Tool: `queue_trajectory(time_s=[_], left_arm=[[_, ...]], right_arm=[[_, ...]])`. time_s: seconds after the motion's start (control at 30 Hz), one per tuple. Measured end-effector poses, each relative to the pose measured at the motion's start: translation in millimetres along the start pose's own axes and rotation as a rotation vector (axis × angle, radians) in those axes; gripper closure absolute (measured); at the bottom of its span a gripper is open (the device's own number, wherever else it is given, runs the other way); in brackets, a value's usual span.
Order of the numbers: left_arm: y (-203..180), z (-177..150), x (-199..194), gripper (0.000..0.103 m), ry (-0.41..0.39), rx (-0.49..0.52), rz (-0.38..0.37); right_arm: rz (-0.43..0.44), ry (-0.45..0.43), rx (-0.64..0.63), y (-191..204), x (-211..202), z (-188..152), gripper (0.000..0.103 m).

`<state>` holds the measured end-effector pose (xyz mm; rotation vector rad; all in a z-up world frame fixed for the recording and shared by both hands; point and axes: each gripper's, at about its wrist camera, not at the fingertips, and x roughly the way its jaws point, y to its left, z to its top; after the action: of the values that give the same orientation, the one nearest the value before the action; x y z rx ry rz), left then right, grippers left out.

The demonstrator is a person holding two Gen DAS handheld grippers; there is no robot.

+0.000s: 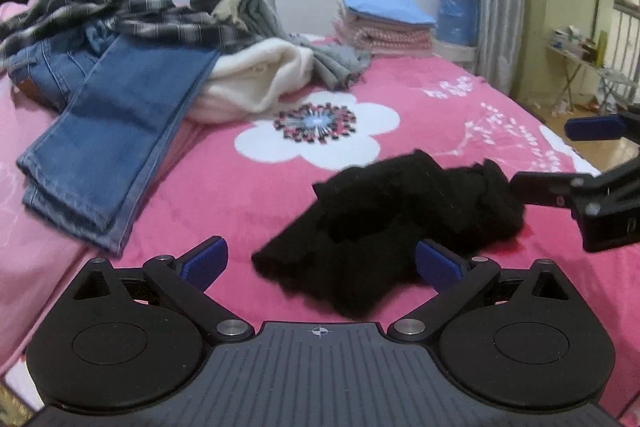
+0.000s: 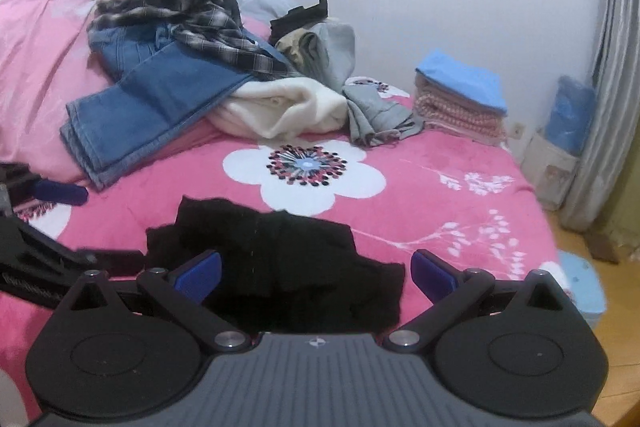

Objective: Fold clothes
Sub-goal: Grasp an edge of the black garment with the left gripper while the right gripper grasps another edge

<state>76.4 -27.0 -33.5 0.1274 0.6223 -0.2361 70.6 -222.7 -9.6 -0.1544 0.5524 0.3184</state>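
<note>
- Left tool (image 1: 322,263): jaws spread wide, nothing clamped. Its right blue pad (image 1: 438,263) lies at the edge of the black garment (image 1: 384,223); actual contact cannot be confirmed.
- Black garment: crumpled on the pink bedspread (image 1: 440,99), just ahead of both tools. Its folds cannot be made out; the dark fabric shows no detail. In the right wrist view the near edge of the garment (image 2: 280,259) is hidden behind the tool body.
- Right tool (image 2: 316,273): jaws spread wide, nothing clamped, with the garment lying between and ahead of the pads.
- In the left wrist view the right tool (image 1: 560,163) enters from the right edge, partly cut off; its lower finger meets the garment's right end.
- Background: jeans (image 1: 120,123), plaid shirt (image 1: 120,3), cream garment (image 1: 248,79) and a folded stack (image 1: 384,19) lie well apart from the garment.
</note>
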Motion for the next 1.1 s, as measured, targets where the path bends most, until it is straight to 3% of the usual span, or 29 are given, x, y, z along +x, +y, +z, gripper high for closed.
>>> queue_trajectory(time_s=[0.1, 0.23, 0.27, 0.33, 0.37, 0.4, 0.47, 0.5, 0.53, 0.6, 0.87, 1.1], left_arm=[[-1, 1, 14, 0.008, -0.021, -0.005, -0.010], [6, 9, 28, 0.029, -0.046, -0.074, -0.048], [8, 11, 31, 0.032, -0.051, -0.093, -0.056], [11, 13, 39, 0.046, -0.058, -0.123, -0.069], [11, 13, 43, 0.047, -0.053, -0.125, -0.074], [11, 13, 47, 0.050, -0.048, -0.128, -0.080], [11, 13, 55, 0.062, -0.037, -0.132, -0.091], [11, 13, 59, 0.073, -0.028, -0.135, -0.099], [10, 11, 61, 0.083, -0.015, -0.140, -0.111], [10, 9, 58, 0.094, -0.022, -0.152, -0.146], [5, 8, 13, 0.097, -0.088, -0.184, -0.264], [6, -6, -42, 0.098, -0.073, -0.171, -0.327]], right_arm=[[0.076, 0.007, 0.048, -9, 13, 3, 0.007], [0.199, 0.034, 0.121, -16, 38, 12, 0.025], [0.216, 0.037, 0.124, -15, 42, 13, 0.026], [0.258, 0.051, 0.118, -12, 57, 13, 0.032], [0.270, 0.062, 0.122, -11, 64, 13, 0.034], [0.288, 0.082, 0.132, -10, 73, 11, 0.039], [0.303, 0.134, 0.155, -11, 87, 7, 0.061], [0.301, 0.164, 0.179, -14, 94, 5, 0.077], [0.307, 0.176, 0.213, -17, 95, 2, 0.083], [0.317, 0.166, 0.242, -22, 87, -1, 0.089], [0.334, 0.125, 0.283, -23, 11, -11, 0.097], [0.343, 0.186, 0.287, -11, -49, -44, 0.101]])
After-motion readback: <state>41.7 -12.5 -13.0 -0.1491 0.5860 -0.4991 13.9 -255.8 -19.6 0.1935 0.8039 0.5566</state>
